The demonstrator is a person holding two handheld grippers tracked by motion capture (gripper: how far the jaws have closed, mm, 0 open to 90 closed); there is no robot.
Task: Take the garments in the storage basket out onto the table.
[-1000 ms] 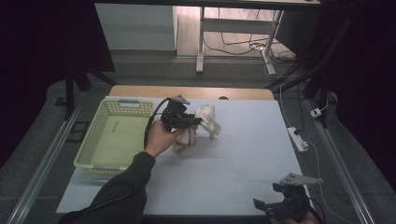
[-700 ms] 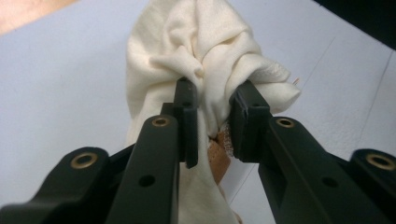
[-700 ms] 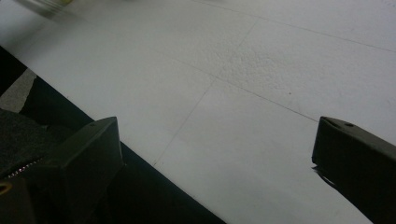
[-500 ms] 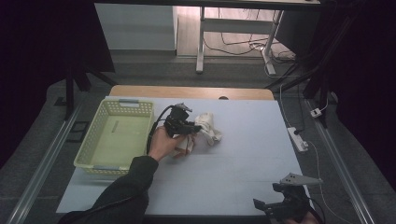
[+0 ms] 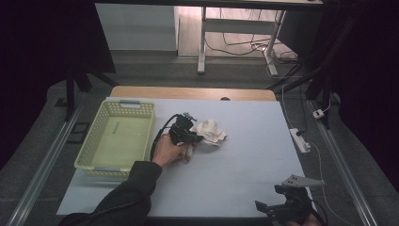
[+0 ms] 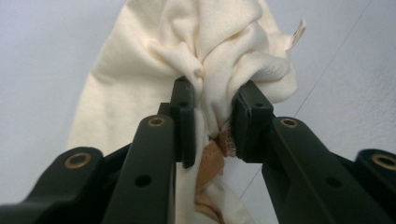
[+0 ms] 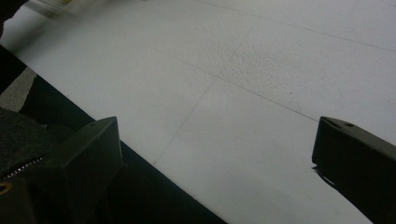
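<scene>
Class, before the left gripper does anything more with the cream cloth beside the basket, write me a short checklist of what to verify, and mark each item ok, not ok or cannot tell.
1. Left gripper pinches the cream cloth: ok, a fold is clamped between its pads.
2. Whole cloth gathered in the grip: not ok, most of it spreads loose beyond the jaws.
3. Cloth resting on the table: ok in the high view.
4. Basket free to receive it: ok, it looks empty.
5. Right gripper out of the way: ok, at the near edge, jaws open.
6. Brown patch under the cloth: cannot tell what it is.
</scene>
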